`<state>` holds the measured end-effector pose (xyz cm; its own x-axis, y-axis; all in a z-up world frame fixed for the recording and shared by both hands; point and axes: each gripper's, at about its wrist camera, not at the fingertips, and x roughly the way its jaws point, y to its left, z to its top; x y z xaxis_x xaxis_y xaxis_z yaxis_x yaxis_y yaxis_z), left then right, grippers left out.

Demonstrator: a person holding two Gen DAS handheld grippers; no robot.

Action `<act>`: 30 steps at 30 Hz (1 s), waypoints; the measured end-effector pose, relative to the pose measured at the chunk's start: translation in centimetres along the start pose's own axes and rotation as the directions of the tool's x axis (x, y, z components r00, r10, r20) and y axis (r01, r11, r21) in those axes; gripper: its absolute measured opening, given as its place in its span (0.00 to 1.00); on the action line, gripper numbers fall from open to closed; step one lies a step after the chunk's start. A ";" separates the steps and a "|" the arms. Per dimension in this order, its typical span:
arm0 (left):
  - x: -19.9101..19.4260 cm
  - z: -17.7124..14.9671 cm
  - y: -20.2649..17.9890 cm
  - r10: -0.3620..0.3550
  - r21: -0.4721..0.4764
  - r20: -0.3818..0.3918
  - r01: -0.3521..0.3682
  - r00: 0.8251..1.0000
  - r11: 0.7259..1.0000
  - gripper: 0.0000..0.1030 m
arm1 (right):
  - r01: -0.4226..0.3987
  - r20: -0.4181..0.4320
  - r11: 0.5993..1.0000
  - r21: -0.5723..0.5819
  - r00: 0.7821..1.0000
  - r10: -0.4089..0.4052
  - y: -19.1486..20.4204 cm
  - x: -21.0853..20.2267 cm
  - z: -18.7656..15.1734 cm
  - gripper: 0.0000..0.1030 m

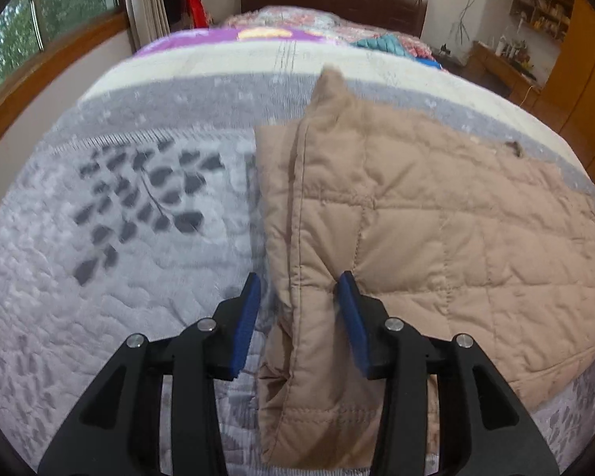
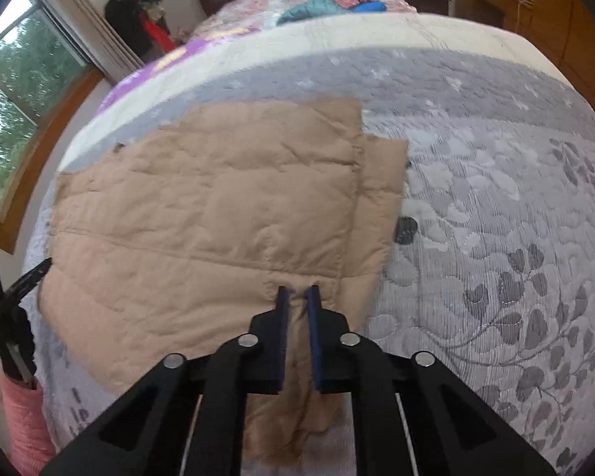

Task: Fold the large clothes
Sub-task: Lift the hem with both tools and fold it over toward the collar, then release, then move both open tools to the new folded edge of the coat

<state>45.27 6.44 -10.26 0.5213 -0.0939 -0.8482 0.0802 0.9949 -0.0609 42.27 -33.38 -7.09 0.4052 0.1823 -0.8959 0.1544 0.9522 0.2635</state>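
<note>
While the tan quilted jacket (image 1: 416, 218) lies on the bed (image 1: 119, 277), the right tool (image 2: 297, 291) pinches its edge and the left tool (image 1: 299, 281) straddles its fold, spread.

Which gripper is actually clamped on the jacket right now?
The right gripper: its jaws are pinched on the tan jacket hem. The left gripper only straddles the folded edge, jaws apart.

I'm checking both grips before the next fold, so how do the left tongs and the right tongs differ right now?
The left tongs stand apart, straddling a raised fold of the tan quilted jacket; the right tongs are pinched nearly together on the jacket's near edge. The left sits at the jacket's left side, the right near its right side. Both have blue pads on black arms.
</note>
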 end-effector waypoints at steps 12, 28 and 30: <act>-3.4 0.0 0.2 0.031 -0.049 0.095 -0.026 0.995 0.998 0.47 | -0.002 0.150 1.000 0.028 0.989 -0.002 -0.9 -4.0 -1.1 0.13; -2.6 -2.5 -10.4 -0.047 0.148 0.081 0.035 0.996 0.988 0.47 | -0.057 0.072 0.982 -0.178 0.995 0.071 10.5 -0.2 -3.3 0.13; -1.6 -2.8 -10.0 -0.042 0.147 0.063 0.032 0.997 0.989 0.48 | -0.051 0.054 0.983 -0.177 0.997 0.062 10.8 1.2 -2.8 0.13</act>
<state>41.26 -3.26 -9.74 0.5702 -0.1375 -0.8099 0.2205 0.9753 -0.0103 41.85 -22.23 -6.31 0.4618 0.2273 -0.8574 -0.0287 0.9699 0.2417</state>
